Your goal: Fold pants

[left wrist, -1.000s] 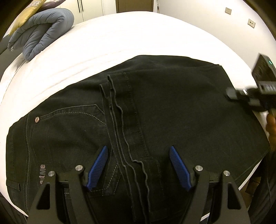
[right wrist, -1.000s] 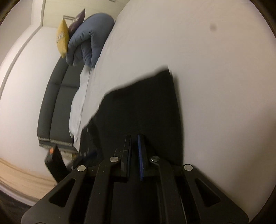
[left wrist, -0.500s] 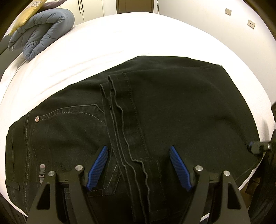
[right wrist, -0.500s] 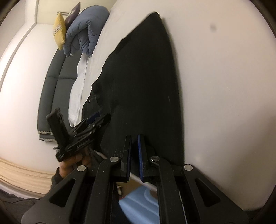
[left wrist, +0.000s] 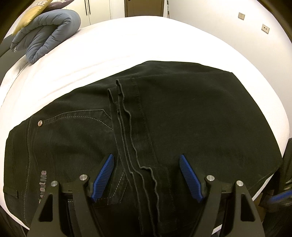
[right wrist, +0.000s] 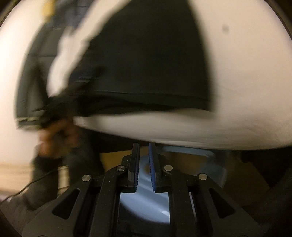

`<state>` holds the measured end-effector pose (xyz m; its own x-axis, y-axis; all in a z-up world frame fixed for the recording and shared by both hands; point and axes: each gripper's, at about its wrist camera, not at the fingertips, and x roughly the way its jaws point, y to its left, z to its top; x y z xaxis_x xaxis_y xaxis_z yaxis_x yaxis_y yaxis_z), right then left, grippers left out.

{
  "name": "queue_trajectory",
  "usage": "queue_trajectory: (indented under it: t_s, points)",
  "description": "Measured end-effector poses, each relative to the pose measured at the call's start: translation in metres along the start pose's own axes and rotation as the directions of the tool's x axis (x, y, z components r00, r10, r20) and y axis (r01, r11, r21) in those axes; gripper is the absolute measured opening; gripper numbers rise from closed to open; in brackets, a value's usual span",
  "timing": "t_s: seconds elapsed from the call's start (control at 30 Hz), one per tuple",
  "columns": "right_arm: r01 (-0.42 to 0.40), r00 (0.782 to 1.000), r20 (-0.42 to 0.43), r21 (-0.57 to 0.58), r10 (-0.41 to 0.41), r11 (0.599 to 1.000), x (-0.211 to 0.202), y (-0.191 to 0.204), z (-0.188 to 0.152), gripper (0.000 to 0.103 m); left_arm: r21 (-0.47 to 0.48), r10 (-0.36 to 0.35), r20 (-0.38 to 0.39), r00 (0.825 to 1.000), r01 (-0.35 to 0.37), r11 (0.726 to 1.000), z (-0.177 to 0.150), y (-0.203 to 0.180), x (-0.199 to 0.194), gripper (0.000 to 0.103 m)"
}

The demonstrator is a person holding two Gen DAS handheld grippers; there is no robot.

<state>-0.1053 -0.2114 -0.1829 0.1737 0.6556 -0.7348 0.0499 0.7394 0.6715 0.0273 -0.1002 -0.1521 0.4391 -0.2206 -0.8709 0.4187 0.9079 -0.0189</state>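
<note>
Black pants (left wrist: 182, 118) lie folded on the white bed (left wrist: 146, 36), with the leg hems stacked over the pocket side. My left gripper (left wrist: 146, 156) hovers just above those hems, its jaws wide open and its blue pads (left wrist: 104, 175) clear of the cloth. The right wrist view is blurred. In it my right gripper (right wrist: 143, 145) is off the bed's near edge, below the mattress side. Its jaws are opening a little and nothing is between them. From there the pants (right wrist: 146, 63) lie flat on the bed (right wrist: 237, 73) ahead.
A rolled blue-grey duvet (left wrist: 49, 34) and a yellow cushion (left wrist: 31, 16) sit at the bed's far left. A person's hand (right wrist: 54, 134) shows at the left below the bed edge. A pale blue object (right wrist: 200, 155) lies under my right gripper. Wall sockets (left wrist: 265, 28) are at the far right.
My right gripper has pulled back from over the pants to beyond the bed's near edge, and its jaws have parted slightly. The left gripper and the pants have not moved.
</note>
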Motion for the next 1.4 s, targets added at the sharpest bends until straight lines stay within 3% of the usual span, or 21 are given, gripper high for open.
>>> queue_trajectory:
  t_s: [0.13,0.23,0.33,0.4,0.47,0.53,0.6,0.63,0.67,0.73,0.87,0.93,1.07,1.1,1.13,1.17,1.23,1.27,1.33,1.37,1.4]
  points:
    - [-0.090,0.987,0.113,-0.170,0.110,0.981,-0.036,0.044,0.031,0.011,-0.007,-0.006,0.005,1.000,0.006,1.000,-0.001,0.002,-0.003,0.077]
    - [-0.153,0.971,0.170,-0.107,0.169,0.982,-0.039,0.030,0.080,0.011,-0.009,-0.002,-0.001,1.000,0.002,1.000,-0.006,0.004,-0.009,0.077]
    - [-0.196,0.967,0.161,-0.027,0.197,0.980,-0.017,0.015,0.122,0.011,-0.005,0.003,-0.003,1.000,-0.003,1.000,-0.013,0.007,-0.016,0.077]
    - [-0.213,0.967,0.129,-0.064,0.219,0.975,0.001,0.025,0.136,0.011,-0.010,0.001,0.003,1.000,0.000,1.000,-0.019,0.010,-0.019,0.078]
    - [-0.309,0.944,0.096,-0.083,0.316,0.947,0.025,0.033,0.146,0.011,-0.012,-0.003,0.009,1.000,0.003,1.000,-0.022,0.013,-0.018,0.080]
    - [-0.341,0.935,0.087,-0.060,0.345,0.938,0.046,0.031,0.158,0.011,-0.007,-0.002,0.003,1.000,0.002,1.000,-0.020,0.015,-0.015,0.081]
    - [-0.320,0.944,0.085,-0.010,0.319,0.947,0.074,0.025,0.172,0.011,-0.003,-0.005,0.000,1.000,0.005,1.000,-0.018,0.017,-0.013,0.081]
    - [-0.284,0.956,0.087,0.019,0.281,0.959,0.085,0.017,0.179,0.001,-0.006,-0.010,0.000,1.000,0.010,1.000,-0.018,0.019,-0.012,0.081]
    - [-0.279,0.958,0.088,0.047,0.275,0.959,0.093,0.010,0.183,0.000,-0.011,-0.015,0.003,1.000,0.015,1.000,-0.021,0.019,-0.014,0.081]
    - [-0.350,0.931,0.147,0.098,0.334,0.932,0.091,-0.004,0.191,0.000,-0.017,-0.022,0.008,1.000,0.023,1.000,-0.022,0.022,-0.014,0.081]
    - [-0.299,0.926,0.279,0.130,0.255,0.945,0.061,-0.026,0.195,0.000,-0.012,-0.020,0.014,1.000,0.020,1.000,-0.024,0.025,-0.013,0.082]
    - [-0.290,0.905,0.372,0.179,0.208,0.940,0.036,-0.049,0.189,0.000,-0.015,-0.024,0.014,1.000,0.024,1.000,-0.024,0.029,-0.011,0.082]
    - [-0.182,0.835,0.549,0.351,-0.045,0.919,-0.024,-0.084,0.159,0.000,-0.015,-0.021,0.019,1.000,0.022,1.000,-0.026,0.030,-0.009,0.082]
    - [-0.185,0.821,0.567,0.361,-0.058,0.914,-0.032,-0.085,0.151,0.009,-0.016,-0.021,0.019,1.000,0.021,1.000,-0.026,0.030,-0.009,0.082]
    - [-0.180,0.814,0.578,0.345,-0.057,0.921,-0.038,-0.075,0.143,0.009,-0.018,-0.020,0.021,1.000,0.020,1.000,-0.026,0.030,-0.008,0.082]
    - [-0.197,0.816,0.578,0.303,-0.016,0.933,-0.038,-0.063,0.137,0.009,-0.018,-0.018,0.022,1.000,0.018,1.000,-0.027,0.028,-0.008,0.083]
    - [-0.290,0.846,0.506,0.178,0.165,0.940,-0.016,-0.026,0.127,0.009,-0.014,-0.014,0.022,1.000,0.014,1.000,-0.028,0.026,-0.008,0.083]
    - [-0.302,0.860,0.466,0.138,0.207,0.943,-0.004,-0.010,0.122,0.009,-0.013,-0.017,0.019,1.000,0.017,1.000,-0.028,0.025,-0.009,0.083]
    - [-0.303,0.893,0.375,0.086,0.251,0.949,0.031,0.016,0.110,0.009,-0.013,-0.028,0.012,1.000,0.028,1.000,-0.027,0.026,-0.009,0.083]
    - [-0.314,0.905,0.333,0.100,0.265,0.944,0.049,0.017,0.106,0.009,-0.008,-0.029,0.009,1.000,0.029,1.000,-0.026,0.025,-0.010,0.083]
    - [-0.296,0.931,0.269,0.166,0.246,0.941,0.074,0.010,0.099,0.002,-0.005,-0.030,0.005,1.000,0.030,1.000,-0.025,0.025,-0.011,0.083]
